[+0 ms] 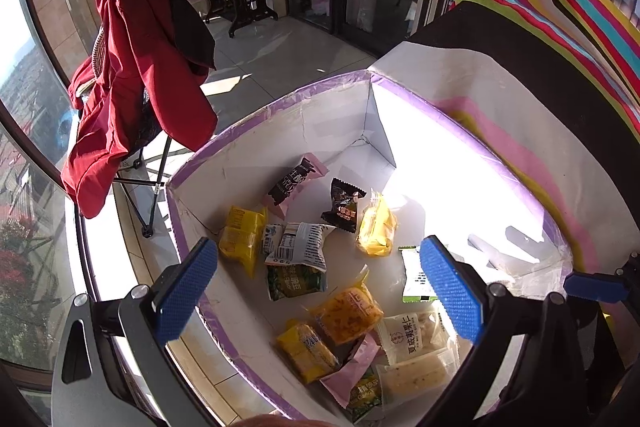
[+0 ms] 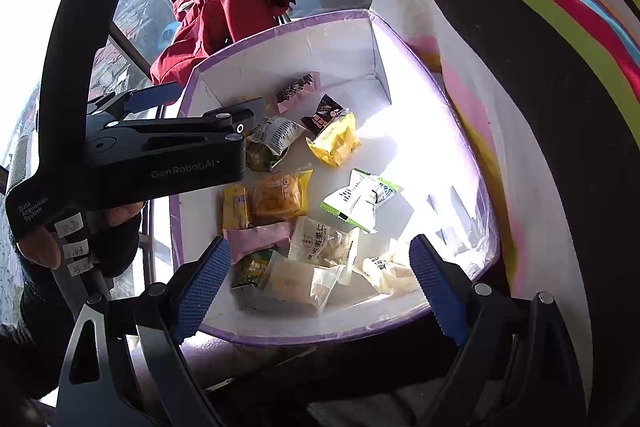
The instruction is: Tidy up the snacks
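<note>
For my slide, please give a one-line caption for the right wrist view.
Open right hand-held gripper above a purple-edged box of wrapped snacks; left hand-held gripper alongside.

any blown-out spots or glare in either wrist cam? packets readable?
Left wrist: sun washes out the box floor at right; fisheye bends its rim; packets sharp. Right wrist: same blowout on the box's right side, white packet near it half lost; the rest legible.

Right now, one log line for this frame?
phase: over box | left claw: open, empty | right claw: open, empty | snacks: loose in white purple-rimmed cardboard box
</note>
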`<state>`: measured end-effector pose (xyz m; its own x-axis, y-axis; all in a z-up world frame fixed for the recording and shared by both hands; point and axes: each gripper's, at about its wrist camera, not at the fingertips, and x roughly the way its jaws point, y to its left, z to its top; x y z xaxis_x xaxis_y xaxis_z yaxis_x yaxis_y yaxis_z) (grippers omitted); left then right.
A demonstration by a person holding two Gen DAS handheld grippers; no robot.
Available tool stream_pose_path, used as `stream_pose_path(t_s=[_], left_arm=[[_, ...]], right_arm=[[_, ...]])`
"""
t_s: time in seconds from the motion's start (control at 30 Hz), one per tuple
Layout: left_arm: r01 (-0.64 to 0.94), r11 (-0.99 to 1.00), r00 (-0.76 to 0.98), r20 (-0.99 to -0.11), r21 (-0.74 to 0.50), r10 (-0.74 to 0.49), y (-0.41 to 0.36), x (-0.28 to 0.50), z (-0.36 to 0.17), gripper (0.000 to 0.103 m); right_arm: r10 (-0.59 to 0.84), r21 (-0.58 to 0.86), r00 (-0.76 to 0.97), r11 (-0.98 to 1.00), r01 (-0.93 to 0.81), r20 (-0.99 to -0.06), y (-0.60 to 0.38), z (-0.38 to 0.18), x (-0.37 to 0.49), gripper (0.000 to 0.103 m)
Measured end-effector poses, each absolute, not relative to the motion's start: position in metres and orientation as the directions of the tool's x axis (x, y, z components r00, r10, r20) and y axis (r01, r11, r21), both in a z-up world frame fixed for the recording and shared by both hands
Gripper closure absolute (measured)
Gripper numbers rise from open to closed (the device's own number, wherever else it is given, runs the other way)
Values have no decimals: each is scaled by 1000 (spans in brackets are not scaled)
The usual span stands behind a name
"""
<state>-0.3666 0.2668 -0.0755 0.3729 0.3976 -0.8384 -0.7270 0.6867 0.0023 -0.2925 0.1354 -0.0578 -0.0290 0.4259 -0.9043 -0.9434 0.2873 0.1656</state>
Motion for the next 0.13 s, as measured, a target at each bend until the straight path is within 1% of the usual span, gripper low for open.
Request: stream_pose_path(t_s=[0.13], left_arm=[[-725, 688, 371, -840, 4, 396, 267, -366, -76, 2]], right_arm=[[426, 166, -29, 288, -943, -904, 135, -58, -292, 15]])
